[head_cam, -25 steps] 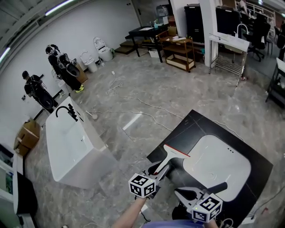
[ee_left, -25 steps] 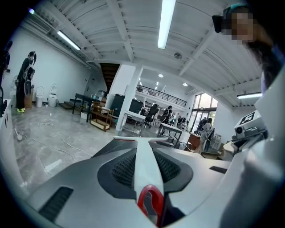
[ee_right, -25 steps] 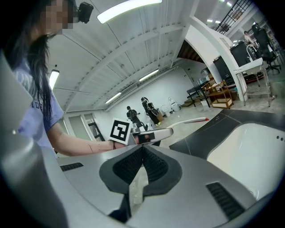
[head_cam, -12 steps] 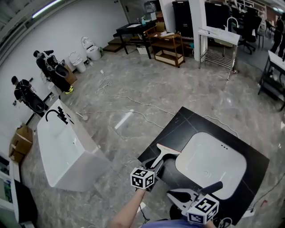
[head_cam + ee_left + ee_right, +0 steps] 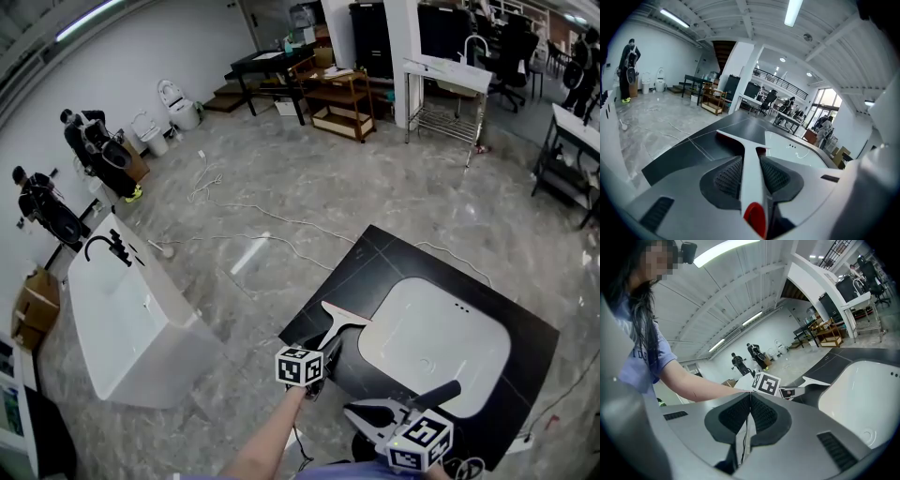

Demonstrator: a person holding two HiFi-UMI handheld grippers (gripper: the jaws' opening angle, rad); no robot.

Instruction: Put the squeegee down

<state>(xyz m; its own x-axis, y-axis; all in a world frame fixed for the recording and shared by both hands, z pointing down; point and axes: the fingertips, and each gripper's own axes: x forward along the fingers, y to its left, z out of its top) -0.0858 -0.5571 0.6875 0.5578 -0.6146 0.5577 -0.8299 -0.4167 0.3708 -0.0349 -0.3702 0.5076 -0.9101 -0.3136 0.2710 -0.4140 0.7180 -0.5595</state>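
A white squeegee with a red strip along its blade is held by its handle in my left gripper, which is shut on it. The blade hangs over the left corner of a black countertop, beside a white sink basin. In the left gripper view the white handle of the squeegee runs between the dark pads, and the blade points toward the sink basin. My right gripper is low at the countertop's near edge, shut with nothing in it.
A white freestanding bathtub with a black tap stands on the floor to the left. Cables trail over the grey marble floor. Shelves and tables line the back, and dark stands line the left wall.
The head view has swung a little, so the countertop sits further left and lower. The squeegee stays in the left gripper by the sink's left edge. The right gripper has hardly moved.
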